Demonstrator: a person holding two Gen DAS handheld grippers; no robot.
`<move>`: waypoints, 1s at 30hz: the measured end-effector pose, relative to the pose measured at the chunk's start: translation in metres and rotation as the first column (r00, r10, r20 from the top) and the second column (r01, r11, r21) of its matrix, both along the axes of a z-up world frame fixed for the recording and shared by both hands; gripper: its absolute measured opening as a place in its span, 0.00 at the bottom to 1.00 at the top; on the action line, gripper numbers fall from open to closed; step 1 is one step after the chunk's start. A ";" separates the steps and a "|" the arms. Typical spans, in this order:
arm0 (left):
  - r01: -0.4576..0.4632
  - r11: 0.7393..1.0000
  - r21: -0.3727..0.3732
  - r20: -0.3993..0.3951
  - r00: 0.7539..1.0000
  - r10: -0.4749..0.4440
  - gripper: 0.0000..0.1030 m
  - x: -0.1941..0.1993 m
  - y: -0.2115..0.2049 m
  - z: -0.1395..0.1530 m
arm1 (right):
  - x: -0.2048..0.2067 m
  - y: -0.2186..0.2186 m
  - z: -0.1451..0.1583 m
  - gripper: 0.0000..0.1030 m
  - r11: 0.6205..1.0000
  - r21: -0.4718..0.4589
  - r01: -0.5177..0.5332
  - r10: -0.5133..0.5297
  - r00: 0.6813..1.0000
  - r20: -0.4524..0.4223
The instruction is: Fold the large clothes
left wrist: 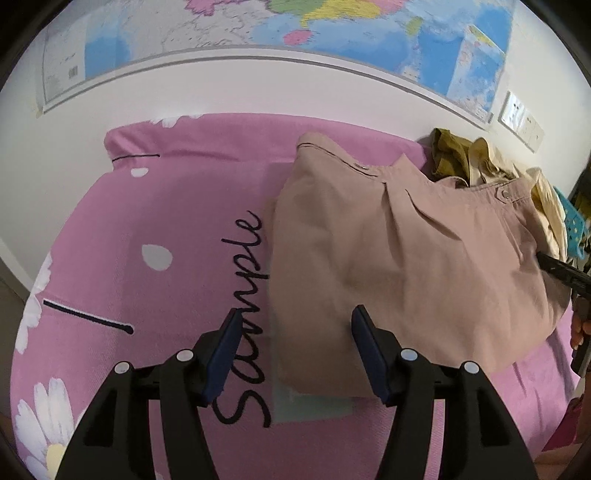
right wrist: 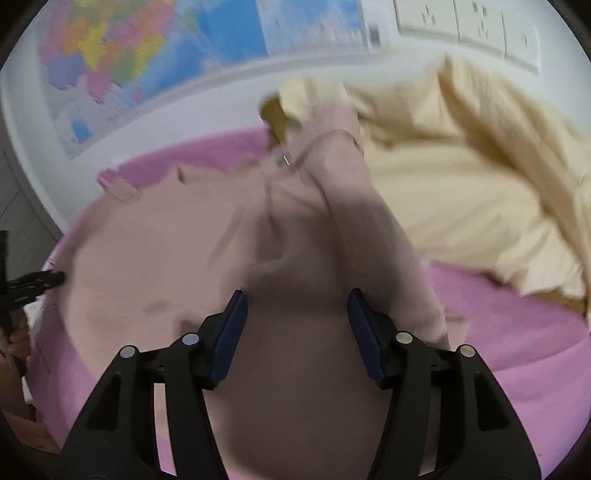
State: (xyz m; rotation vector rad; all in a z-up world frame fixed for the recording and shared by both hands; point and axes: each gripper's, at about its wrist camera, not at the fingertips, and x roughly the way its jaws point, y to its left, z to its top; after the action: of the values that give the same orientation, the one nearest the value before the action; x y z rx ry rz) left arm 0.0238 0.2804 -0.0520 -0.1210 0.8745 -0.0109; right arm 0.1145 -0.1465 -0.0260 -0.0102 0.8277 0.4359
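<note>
A beige-pink garment (left wrist: 406, 251) lies folded into a compact bundle on the pink bedsheet (left wrist: 155, 221), waistband and snap buttons toward the wall. My left gripper (left wrist: 295, 347) is open and empty, hovering over the bundle's near left edge. In the right wrist view the same garment (right wrist: 207, 251) fills the middle, blurred, with a raised fold running away from me. My right gripper (right wrist: 297, 325) is open above the cloth, holding nothing. The right gripper's black tip shows at the bundle's right edge in the left wrist view (left wrist: 561, 273).
A heap of cream (right wrist: 461, 177) and olive (left wrist: 448, 151) clothes lies at the back right against the wall. A wall map (left wrist: 280, 33) hangs above the bed, with sockets (left wrist: 521, 118) to its right. The sheet carries daisy prints and the word "Sample" (left wrist: 247, 317).
</note>
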 end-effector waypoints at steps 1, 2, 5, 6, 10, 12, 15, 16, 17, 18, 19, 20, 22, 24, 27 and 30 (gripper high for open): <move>0.002 1.000 0.012 0.001 1.000 -0.002 0.57 0.000 -0.003 0.000 | 0.003 -0.001 -0.006 0.50 1.000 -0.001 0.017 -0.017 1.000 -0.016; 0.006 1.000 0.028 0.004 1.000 -0.007 0.57 0.000 -0.006 0.001 | 0.004 -0.002 -0.007 0.50 1.000 0.009 0.021 -0.021 1.000 -0.023; 0.021 0.998 0.060 0.013 1.000 -0.022 0.57 -0.002 -0.014 0.003 | -0.002 -0.002 0.002 0.52 0.999 0.016 0.030 -0.030 1.000 -0.005; 0.024 0.998 0.064 0.017 1.000 -0.025 0.57 -0.002 -0.015 0.003 | -0.005 -0.002 0.007 0.53 0.999 0.016 0.032 -0.032 0.999 0.006; 0.030 0.996 0.079 0.022 0.999 -0.032 0.58 -0.002 -0.019 0.003 | -0.027 0.002 0.033 0.57 1.000 0.015 0.006 -0.007 0.995 0.099; 0.029 0.996 0.082 0.020 0.999 -0.030 0.58 -0.002 -0.020 0.003 | -0.039 0.010 0.045 0.62 1.000 0.002 -0.030 0.030 0.988 0.149; 0.027 0.995 0.096 0.023 0.999 -0.029 0.58 -0.004 -0.022 0.003 | -0.062 0.038 0.060 0.74 0.991 -0.051 -0.127 0.136 0.963 0.233; 0.027 0.995 0.095 0.022 0.999 -0.029 0.58 -0.004 -0.022 0.003 | -0.068 0.047 0.062 0.76 0.985 -0.064 -0.159 0.170 0.955 0.245; 0.027 0.995 0.093 0.022 0.999 -0.029 0.59 -0.004 -0.023 0.003 | -0.076 0.057 0.063 0.80 0.976 -0.087 -0.199 0.215 0.944 0.252; 0.027 0.995 0.091 0.022 0.999 -0.029 0.59 -0.005 -0.022 0.003 | -0.083 0.075 0.062 0.82 0.960 -0.122 -0.251 0.275 0.927 0.254; 0.025 0.995 0.092 0.022 0.999 -0.027 0.59 -0.005 -0.023 0.003 | -0.088 0.085 0.060 0.83 0.948 -0.140 -0.285 0.313 0.915 0.256; 0.022 0.995 0.096 0.022 0.999 -0.024 0.59 -0.006 -0.023 0.003 | -0.094 0.100 0.056 0.83 0.929 -0.169 -0.331 0.365 0.896 0.254; 0.018 0.994 0.105 0.024 1.000 -0.020 0.60 -0.007 -0.025 0.003 | -0.103 0.126 0.046 0.83 0.889 -0.223 -0.400 0.447 0.865 0.227; 0.014 0.993 0.116 0.025 1.000 -0.017 0.61 -0.010 -0.026 0.003 | -0.110 0.151 0.032 0.83 0.847 -0.253 -0.467 0.516 0.835 0.189; 0.012 0.991 0.130 0.026 1.000 -0.015 0.62 -0.014 -0.028 0.003 | -0.119 0.180 0.011 0.82 0.789 -0.305 -0.533 0.591 0.795 0.137; 0.009 0.990 0.139 0.025 1.000 -0.013 0.63 -0.016 -0.028 0.003 | -0.124 0.202 -0.006 0.82 0.747 -0.388 -0.541 0.624 0.772 0.125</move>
State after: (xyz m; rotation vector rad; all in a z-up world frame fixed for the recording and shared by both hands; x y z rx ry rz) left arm 0.0073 0.2519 -0.0486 0.0146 0.8477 0.0385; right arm -0.0094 0.0559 -0.0321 -0.6523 0.6246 0.8715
